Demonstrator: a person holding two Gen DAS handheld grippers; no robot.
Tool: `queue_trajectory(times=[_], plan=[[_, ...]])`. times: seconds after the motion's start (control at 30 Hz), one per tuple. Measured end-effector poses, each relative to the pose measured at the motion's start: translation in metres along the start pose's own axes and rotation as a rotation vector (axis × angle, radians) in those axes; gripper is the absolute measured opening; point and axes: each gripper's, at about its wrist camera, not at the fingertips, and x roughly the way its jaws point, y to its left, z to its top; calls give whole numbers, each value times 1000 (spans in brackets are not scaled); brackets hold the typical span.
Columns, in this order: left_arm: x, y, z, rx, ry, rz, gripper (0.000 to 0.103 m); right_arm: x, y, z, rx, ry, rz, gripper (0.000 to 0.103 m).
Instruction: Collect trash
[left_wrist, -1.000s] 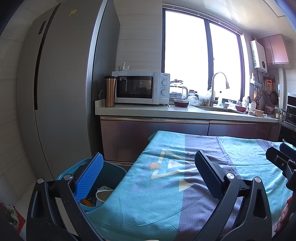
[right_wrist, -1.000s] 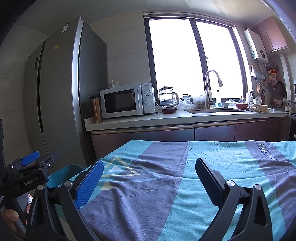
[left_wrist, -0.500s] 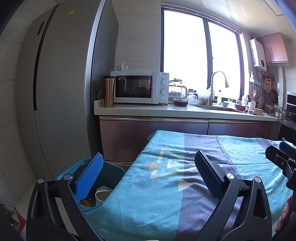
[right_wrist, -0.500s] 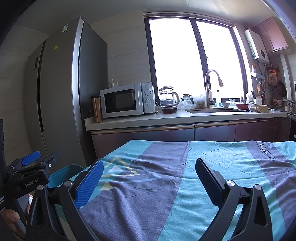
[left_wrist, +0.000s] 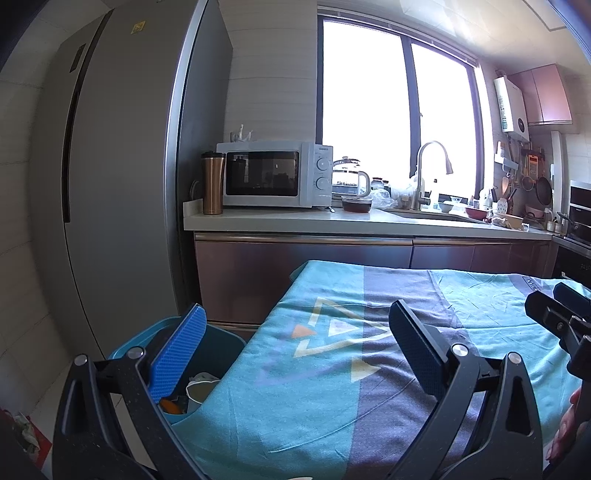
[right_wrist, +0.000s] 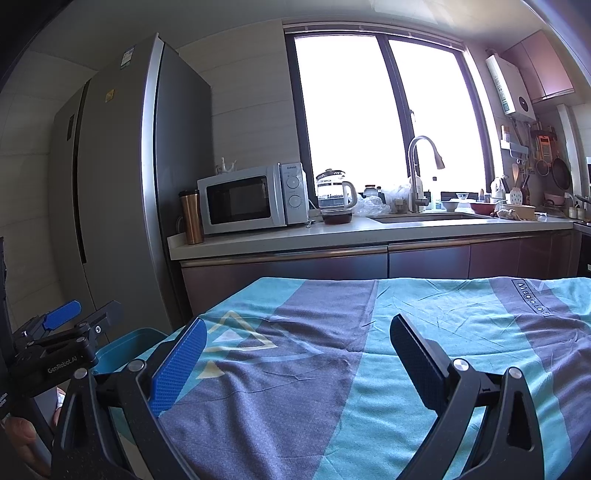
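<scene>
Trash (left_wrist: 197, 386), crumpled pale scraps and an orange bit, lies in the teal plastic bin (left_wrist: 225, 338) just beside the left edge of my bench. Nothing has shifted since a second ago. My left hand-held gripper (left_wrist: 295, 345) and right hand-held gripper (right_wrist: 295, 352) both stay spread wide and empty over the woven teal-and-grey cloth (right_wrist: 424, 306), printed "Magic Love". "GenRobot.AI" marks the left tool's body; the white microwave (right_wrist: 255, 199) reads "Galanz".
</scene>
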Motion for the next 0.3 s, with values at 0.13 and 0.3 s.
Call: queue_trajectory(times=[0.13,0.3], plan=[[18,-7,2,13,79,-57,97,3,-9,-1,10,11,-10,96],[73,-26,-2,30,265,-135,97,13,-35,-3,34,73,-36,96]])
